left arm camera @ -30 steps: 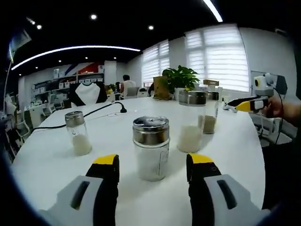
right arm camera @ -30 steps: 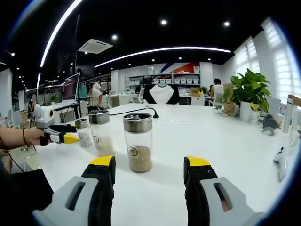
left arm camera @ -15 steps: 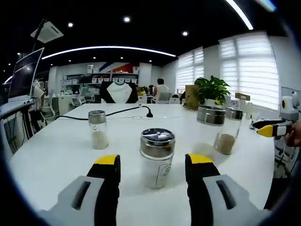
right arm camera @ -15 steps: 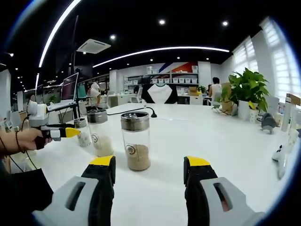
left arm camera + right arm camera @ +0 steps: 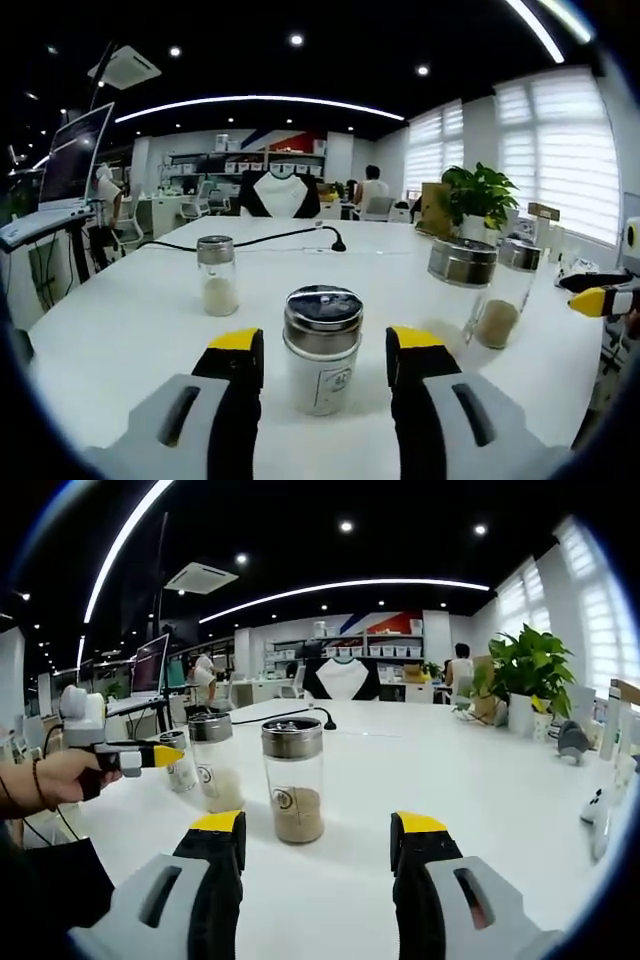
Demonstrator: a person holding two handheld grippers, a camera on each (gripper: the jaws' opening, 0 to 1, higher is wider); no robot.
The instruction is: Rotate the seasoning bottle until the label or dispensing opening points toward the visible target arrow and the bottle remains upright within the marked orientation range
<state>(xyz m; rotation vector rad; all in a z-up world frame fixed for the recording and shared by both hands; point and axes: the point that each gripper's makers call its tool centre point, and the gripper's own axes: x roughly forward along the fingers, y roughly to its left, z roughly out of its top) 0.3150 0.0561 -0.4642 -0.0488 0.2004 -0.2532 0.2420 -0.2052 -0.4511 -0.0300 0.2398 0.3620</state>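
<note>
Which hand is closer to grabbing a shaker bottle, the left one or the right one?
Probably the left. The left gripper is open with the white-filled bottle standing upright between its jaws. The right gripper is open too, but the brown-filled bottle stands farther ahead.

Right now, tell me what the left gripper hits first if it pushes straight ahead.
The left gripper would meet the nearest bottle, the one with white powder standing upright on the table, roughly centred between its open fingers. How near it stands is hard to judge.
</note>
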